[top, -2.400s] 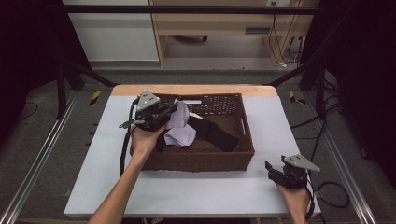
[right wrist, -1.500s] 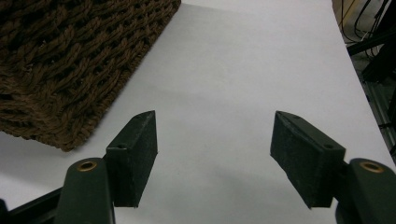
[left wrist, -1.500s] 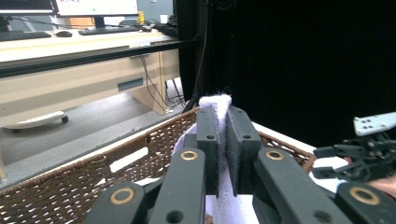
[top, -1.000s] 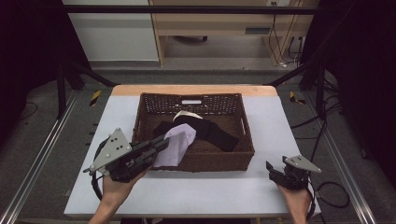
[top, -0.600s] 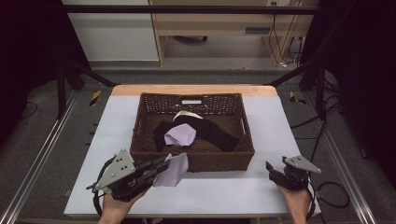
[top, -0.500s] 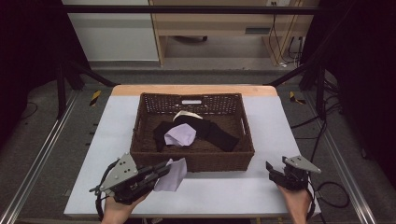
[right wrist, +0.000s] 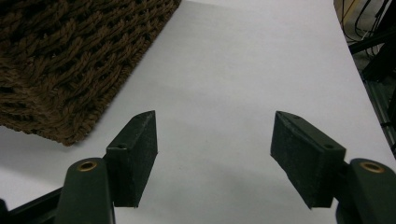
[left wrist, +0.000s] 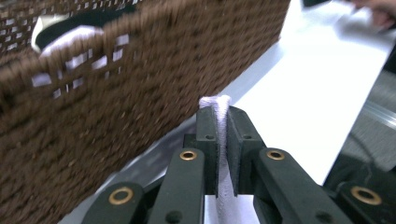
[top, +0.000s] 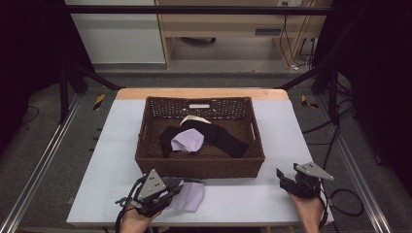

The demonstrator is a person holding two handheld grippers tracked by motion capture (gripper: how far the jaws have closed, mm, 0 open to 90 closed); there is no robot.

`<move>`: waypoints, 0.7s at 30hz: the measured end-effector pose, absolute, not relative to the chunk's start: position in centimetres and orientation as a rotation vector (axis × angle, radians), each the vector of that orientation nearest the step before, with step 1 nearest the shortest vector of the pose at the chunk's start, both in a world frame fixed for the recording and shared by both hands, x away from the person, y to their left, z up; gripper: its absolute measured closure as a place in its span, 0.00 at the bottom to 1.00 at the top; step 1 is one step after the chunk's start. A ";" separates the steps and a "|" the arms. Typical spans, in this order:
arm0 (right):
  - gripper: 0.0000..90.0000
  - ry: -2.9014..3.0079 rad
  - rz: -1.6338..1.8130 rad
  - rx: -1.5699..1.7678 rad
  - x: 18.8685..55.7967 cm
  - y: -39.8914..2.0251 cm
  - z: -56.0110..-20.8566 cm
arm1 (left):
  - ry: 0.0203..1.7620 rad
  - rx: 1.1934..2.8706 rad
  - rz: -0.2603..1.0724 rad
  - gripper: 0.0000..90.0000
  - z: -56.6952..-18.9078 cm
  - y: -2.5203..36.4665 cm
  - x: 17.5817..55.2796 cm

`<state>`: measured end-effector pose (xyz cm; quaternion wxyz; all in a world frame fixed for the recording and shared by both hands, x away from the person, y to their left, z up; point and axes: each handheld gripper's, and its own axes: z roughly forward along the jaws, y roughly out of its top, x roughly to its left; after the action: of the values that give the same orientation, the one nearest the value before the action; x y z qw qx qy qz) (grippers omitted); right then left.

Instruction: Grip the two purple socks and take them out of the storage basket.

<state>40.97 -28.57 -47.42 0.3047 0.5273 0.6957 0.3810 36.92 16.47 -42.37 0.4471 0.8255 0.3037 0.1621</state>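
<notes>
So the left gripper has come out of the basket and down to the near edge of the counter, dragging a pale lilac cloth with it. That cloth now lies flat and soft on the counter just in front of the basket's front wall, one end pinched in the jaws. In the left gripper view the two black jaws are squeezed almost together with a thin ridge of the cloth poking up between them, a fuzzy, knit-looking fabric.

The basket is rectangular, dark brown wicker with a chunky woven texture and an open lattice band near the rim. Inside sit a second lilac cloth, crumpled, on top of a long black garment, plus a bit of something cream behind them.

The right gripper hasn't budged, parked at the near right corner of the counter, well apart from the basket. Its jaws stand wide open with nothing in them, blocky matte wedges over the smooth white surface.
</notes>
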 end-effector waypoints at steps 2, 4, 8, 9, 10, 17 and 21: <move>0.35 1.843 1.008 1.396 41.0 -28.6 -47.4 | 0.764 2.063 0.411 0.92 -43.0 16.5 37.1; 0.35 1.844 1.006 1.400 41.0 -28.6 -47.5 | 0.773 2.074 0.405 0.92 -43.4 16.5 37.3; 0.35 1.852 1.017 1.411 41.1 -28.6 -47.6 | 0.790 2.099 0.415 0.88 -44.1 16.6 37.6; 0.35 1.852 1.015 1.409 41.1 -28.5 -47.6 | 0.796 2.102 0.416 0.85 -44.2 16.6 37.7; 0.35 1.856 1.010 1.408 41.1 -28.5 -47.6 | 0.801 2.107 0.417 0.83 -44.3 16.6 37.8; 0.35 1.861 1.001 1.403 41.2 -28.5 -47.7 | 0.797 2.061 0.424 0.73 -43.2 17.1 37.6; 0.35 1.860 1.010 1.408 41.2 -28.5 -47.6 | 0.811 2.008 0.434 0.71 -41.9 17.8 37.6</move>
<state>41.15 -28.52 -47.63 0.2955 0.5293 0.6989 0.3795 37.62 17.79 -41.90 0.4497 0.8120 0.3280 0.1755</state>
